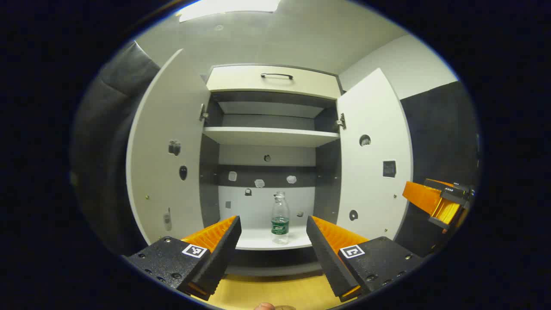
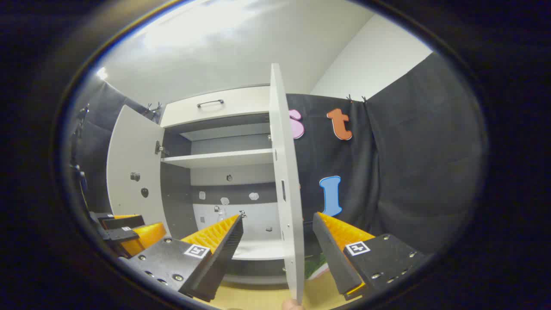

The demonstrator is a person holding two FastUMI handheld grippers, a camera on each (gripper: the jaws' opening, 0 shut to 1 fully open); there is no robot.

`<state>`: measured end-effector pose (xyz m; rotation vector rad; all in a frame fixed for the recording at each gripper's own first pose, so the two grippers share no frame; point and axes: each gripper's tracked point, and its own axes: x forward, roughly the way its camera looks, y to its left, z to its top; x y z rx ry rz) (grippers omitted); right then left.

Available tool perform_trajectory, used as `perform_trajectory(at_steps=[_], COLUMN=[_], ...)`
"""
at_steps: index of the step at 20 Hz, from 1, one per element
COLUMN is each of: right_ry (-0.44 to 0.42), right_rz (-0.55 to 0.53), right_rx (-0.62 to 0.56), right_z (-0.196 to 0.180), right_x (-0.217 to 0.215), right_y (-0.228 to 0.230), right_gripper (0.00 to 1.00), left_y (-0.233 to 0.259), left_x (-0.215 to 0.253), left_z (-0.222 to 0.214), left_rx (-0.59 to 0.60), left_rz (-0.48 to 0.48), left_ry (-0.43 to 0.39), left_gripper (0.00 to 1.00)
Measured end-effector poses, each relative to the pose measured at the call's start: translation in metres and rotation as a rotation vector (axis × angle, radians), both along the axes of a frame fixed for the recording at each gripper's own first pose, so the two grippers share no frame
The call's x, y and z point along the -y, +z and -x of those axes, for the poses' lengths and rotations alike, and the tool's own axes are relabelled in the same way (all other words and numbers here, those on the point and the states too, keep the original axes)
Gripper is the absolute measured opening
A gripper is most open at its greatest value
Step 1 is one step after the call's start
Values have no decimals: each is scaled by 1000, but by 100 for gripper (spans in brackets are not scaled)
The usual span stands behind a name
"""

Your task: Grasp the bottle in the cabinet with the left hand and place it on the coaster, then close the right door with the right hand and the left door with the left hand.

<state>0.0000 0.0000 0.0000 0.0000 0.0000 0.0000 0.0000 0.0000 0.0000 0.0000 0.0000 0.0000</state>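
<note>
Left gripper view: left gripper [image 1: 273, 241] wide open, holding nothing, aimed straight into the cabinet [image 1: 271, 142] with the bottle [image 1: 280, 218] framed between the two fingers but well beyond their tips.
Step in hand: reach for the bottle; grasp not yet made.
Doing it well: advance level along the low shelf [image 1: 258, 239], keeping the bottle centred in the gap; close on the body near the green label rather than the narrow neck; squeeze gently, since thin clear plastic probably gives; lift straight up before drawing back so the base clears the shelf lip.
Clearance: left door [image 1: 165, 150] and right door [image 1: 372, 150] both swung open, leaving a free path down the middle.
Bottle: small, clear, seemingly empty, upright, pale cap, green label band around the lower body; standing near the front of the low shelf, slightly right of centre.
Right gripper view: right gripper [image 2: 277, 243] also spread wide and empty, the right door's edge [image 2: 287, 193] lying between its fingers without contact.
Other gripper: seen low at the far left there [image 2: 125, 234], and at the far right in the left gripper view [image 1: 439, 202].
Coaster: cannot tell its place.
</note>
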Motion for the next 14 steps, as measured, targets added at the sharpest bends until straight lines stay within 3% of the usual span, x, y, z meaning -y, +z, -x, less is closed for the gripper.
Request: perform_trajectory(at_steps=[3, 4, 5, 14], right_ry=[0, 4, 7, 1], right_rz=[28, 37, 39, 45], right_rx=[5, 8, 8, 5], right_z=[0, 0, -2, 0], right_x=[-12, -16, -18, -16], right_y=[1, 2, 2, 7], right_gripper=[99, 99, 99, 99], left_y=[0, 0, -2, 0], left_x=[-11, -11, -9, 1], left_z=[-4, -6, -7, -12], left_rx=[-3, -8, -10, -11], left_rz=[11, 23, 31, 44], left_ry=[6, 2, -1, -12], left_gripper=[99, 93, 99, 96])
